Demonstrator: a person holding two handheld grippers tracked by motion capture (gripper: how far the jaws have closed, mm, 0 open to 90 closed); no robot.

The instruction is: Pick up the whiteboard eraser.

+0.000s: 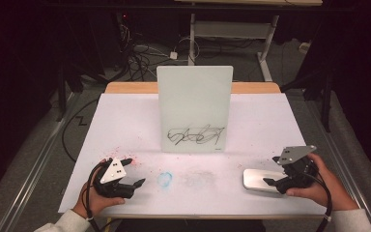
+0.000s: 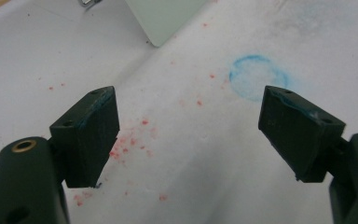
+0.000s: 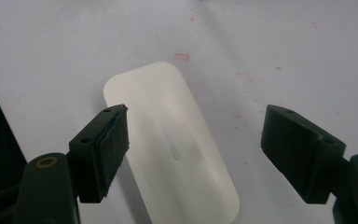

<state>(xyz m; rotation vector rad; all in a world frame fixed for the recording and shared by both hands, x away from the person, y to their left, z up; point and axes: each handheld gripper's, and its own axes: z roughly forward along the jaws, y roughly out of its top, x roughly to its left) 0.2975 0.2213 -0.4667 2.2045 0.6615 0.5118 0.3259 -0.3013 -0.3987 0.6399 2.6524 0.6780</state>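
A person sits at the lower edge of the high view, and both forearms come in from the bottom corners. The left hand (image 1: pixel 94 195) is in the lower left of the frame. It holds the left gripper (image 1: pixel 134 170) low over the white bench (image 1: pixel 125 116), and the gripper points toward the right and a little upward in the picture. Its fingers (image 2: pixel 86 135) are wide apart and hold nothing. In the left gripper view, a blue ring mark (image 2: pixel 256 77) lies on the bench between and beyond the fingers, nearer to the right one. Small red specks (image 2: pixel 130 140) are scattered close to the left finger.

The right hand (image 1: pixel 321 186) is in the lower right of the high view, with the wrist bent inward so that the right gripper (image 1: pixel 269 170) points to the left of the frame. Its fingers (image 3: pixel 102 156) are also apart and are not closed on anything. A flat white eraser (image 3: pixel 172 149) with rounded corners lies on the bench just in front of this gripper. In the right gripper view it lies between the fingers, closer to the left one, and I cannot tell if that finger touches it.

A small whiteboard (image 1: pixel 194 108) stands upright in the middle of the bench, behind both grippers. A black scribble (image 1: pixel 195 135) is on its lower part.
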